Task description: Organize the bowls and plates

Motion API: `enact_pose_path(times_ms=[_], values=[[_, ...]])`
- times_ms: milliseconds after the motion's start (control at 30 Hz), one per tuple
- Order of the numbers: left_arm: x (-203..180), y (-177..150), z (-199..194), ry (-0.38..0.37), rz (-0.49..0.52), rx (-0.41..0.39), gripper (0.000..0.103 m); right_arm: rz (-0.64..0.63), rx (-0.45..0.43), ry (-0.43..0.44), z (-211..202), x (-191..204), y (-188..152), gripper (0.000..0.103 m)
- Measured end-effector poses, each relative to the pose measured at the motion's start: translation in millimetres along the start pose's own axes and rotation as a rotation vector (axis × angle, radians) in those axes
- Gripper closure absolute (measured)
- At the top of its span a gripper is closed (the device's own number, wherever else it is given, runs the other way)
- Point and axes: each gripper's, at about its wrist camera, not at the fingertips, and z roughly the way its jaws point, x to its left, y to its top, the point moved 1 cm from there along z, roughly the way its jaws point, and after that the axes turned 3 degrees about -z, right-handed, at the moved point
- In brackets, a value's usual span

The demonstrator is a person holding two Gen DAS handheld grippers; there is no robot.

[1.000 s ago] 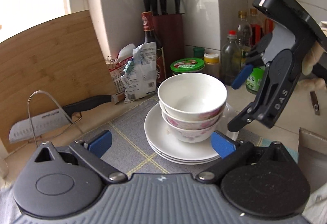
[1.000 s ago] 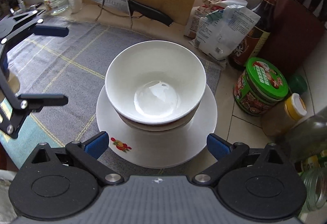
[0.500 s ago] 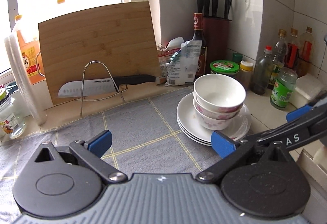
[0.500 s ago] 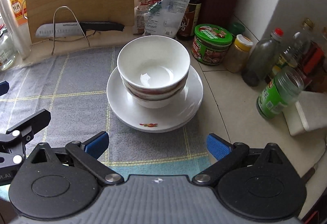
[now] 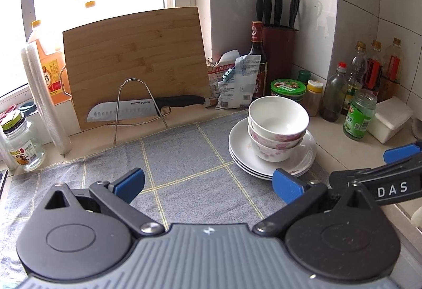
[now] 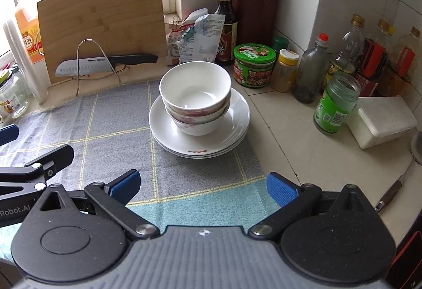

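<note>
A stack of white bowls (image 5: 278,130) with pink flower prints sits nested on a stack of white plates (image 5: 240,146) at the right edge of a grey checked cloth (image 5: 179,157). The same bowls (image 6: 195,94) and plates (image 6: 232,128) show in the right wrist view. My left gripper (image 5: 208,181) is open and empty, pulled back over the cloth, left of the stack. My right gripper (image 6: 203,186) is open and empty, near the front of the cloth. Each gripper sees the other at its frame edge.
A bamboo cutting board (image 5: 137,62) leans at the back with a knife (image 5: 142,107) on a wire rack. A knife block (image 6: 254,9), sauce bottles, jars (image 6: 336,101) and a white box (image 6: 382,120) crowd the right counter. A glass jar (image 5: 22,141) stands at left.
Both grippers have drawn back and up from the stack, so it looks smaller and farther. The bowls and plates have not moved. Both grippers stay open.
</note>
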Motion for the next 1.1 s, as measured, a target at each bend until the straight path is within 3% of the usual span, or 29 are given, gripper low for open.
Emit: enact_pose_path(times_ms=[1100], values=[[-1, 5, -8, 0.005, -0.017, -0.004, 0.001, 0.009, -0.037, -0.031, -13, 1, 2, 0.000]])
